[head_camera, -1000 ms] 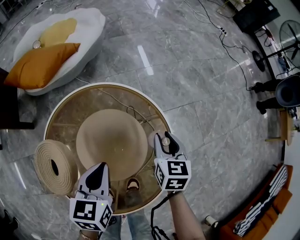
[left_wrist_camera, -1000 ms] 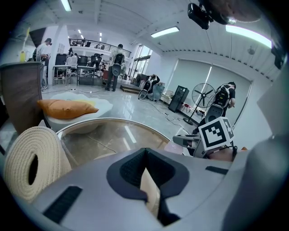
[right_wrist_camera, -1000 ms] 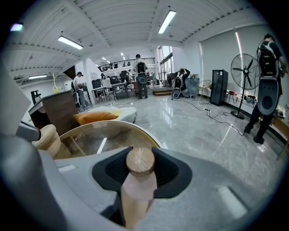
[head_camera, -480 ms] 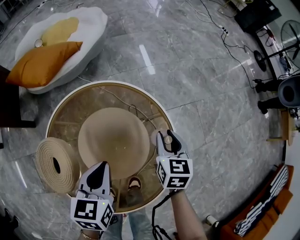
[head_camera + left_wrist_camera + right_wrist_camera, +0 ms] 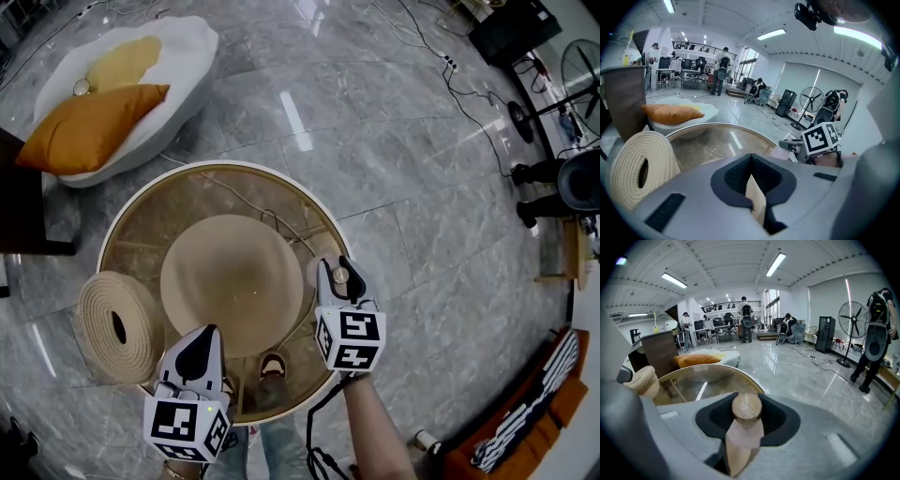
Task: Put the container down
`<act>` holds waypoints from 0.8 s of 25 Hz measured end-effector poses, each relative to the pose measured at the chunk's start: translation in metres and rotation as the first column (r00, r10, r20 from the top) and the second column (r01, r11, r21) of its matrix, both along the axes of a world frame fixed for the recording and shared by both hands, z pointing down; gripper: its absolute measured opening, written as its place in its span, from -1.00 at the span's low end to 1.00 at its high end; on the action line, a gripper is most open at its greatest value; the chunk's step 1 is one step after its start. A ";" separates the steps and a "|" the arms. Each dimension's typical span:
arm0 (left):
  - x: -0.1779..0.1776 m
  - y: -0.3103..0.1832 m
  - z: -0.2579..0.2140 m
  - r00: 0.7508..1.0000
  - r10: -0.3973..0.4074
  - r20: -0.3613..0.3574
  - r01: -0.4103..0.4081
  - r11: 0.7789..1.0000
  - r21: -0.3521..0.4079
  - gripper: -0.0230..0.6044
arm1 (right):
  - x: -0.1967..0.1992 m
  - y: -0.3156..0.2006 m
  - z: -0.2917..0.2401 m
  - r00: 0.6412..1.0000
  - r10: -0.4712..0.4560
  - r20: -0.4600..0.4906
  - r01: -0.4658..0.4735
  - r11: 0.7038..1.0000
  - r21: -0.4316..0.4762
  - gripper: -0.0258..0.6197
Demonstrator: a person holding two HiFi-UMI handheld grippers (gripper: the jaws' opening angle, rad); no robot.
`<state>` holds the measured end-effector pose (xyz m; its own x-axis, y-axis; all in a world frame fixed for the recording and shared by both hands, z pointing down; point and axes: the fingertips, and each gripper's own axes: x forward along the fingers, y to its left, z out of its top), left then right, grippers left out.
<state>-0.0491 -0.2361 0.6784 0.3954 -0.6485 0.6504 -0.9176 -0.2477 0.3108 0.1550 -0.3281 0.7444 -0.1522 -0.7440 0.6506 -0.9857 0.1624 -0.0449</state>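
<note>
At the right rim of the round glass table [image 5: 169, 202], the right gripper [image 5: 337, 268] keeps the place it had a second ago. The head view has slid a little, so the table and everything on the floor sit slightly further right in the frame, but the gripper has not shifted against the table's rim. Its jaws stay clamped on the container [image 5: 743, 437], a pale pinkish vessel that stands upright between the dark pads. Its round wooden lid [image 5: 746, 407] rises just above the jaws. From above, the container hangs right over the table's right edge, partly over the glass. Whether its foot touches the glass I cannot tell, as the gripper hides it.

Nearer the person, at the table's near edge, the left gripper [image 5: 202, 336] is also where it was. Its jaws are together at the tips and hold nothing. A coiled rope mat [image 5: 117, 326] stands on edge at the table's left side, well apart from the container.
</note>
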 end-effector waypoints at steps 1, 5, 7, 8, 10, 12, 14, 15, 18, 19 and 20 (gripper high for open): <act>-0.001 0.000 -0.002 1.000 0.001 0.002 -0.001 1.000 0.001 -0.94 | 0.000 0.000 0.000 1.000 -0.002 -0.003 0.002 1.000 -0.004 -0.51; -0.007 0.006 -0.004 1.000 -0.001 0.008 0.001 1.000 0.005 -0.94 | 0.000 0.000 -0.001 1.000 -0.008 -0.021 0.008 1.000 -0.010 -0.51; -0.011 0.007 -0.006 1.000 -0.002 0.011 0.002 1.000 0.005 -0.94 | 0.001 -0.001 -0.005 1.000 -0.003 -0.026 0.003 1.000 0.004 -0.46; -0.012 0.009 -0.006 1.000 -0.003 0.013 0.003 1.000 0.005 -0.94 | 0.002 -0.001 -0.007 1.000 0.000 -0.026 0.000 1.000 0.009 -0.45; -0.016 0.014 -0.004 1.000 -0.005 0.014 0.005 1.000 0.005 -0.94 | 0.002 0.000 -0.009 1.000 0.008 -0.024 -0.007 1.000 0.017 -0.44; -0.018 0.019 -0.005 1.000 -0.006 0.014 0.006 1.000 0.006 -0.94 | 0.002 0.002 -0.012 1.000 0.015 -0.025 -0.014 1.000 0.023 -0.44; -0.020 0.022 -0.008 1.000 -0.005 0.013 0.005 1.000 0.008 -0.94 | 0.002 0.004 -0.016 0.999 0.024 -0.031 -0.023 0.999 0.026 -0.43; -0.021 0.023 -0.010 1.000 -0.004 0.013 0.004 1.000 0.010 -0.94 | 0.002 0.005 -0.018 0.999 0.029 -0.034 -0.028 0.999 0.027 -0.43; -0.023 0.026 -0.016 1.000 -0.008 0.002 0.008 1.000 0.013 -0.94 | 0.002 0.007 -0.026 0.998 0.041 -0.042 -0.039 0.999 0.036 -0.43; -0.024 0.027 -0.019 1.000 -0.009 -0.001 0.009 1.000 0.016 -0.94 | 0.002 0.008 -0.029 0.998 0.044 -0.043 -0.042 0.998 0.040 -0.43; -0.024 0.028 -0.021 1.000 -0.007 -0.001 0.007 1.000 0.020 -0.94 | 0.002 0.009 -0.033 0.998 0.047 -0.044 -0.045 0.998 0.042 -0.43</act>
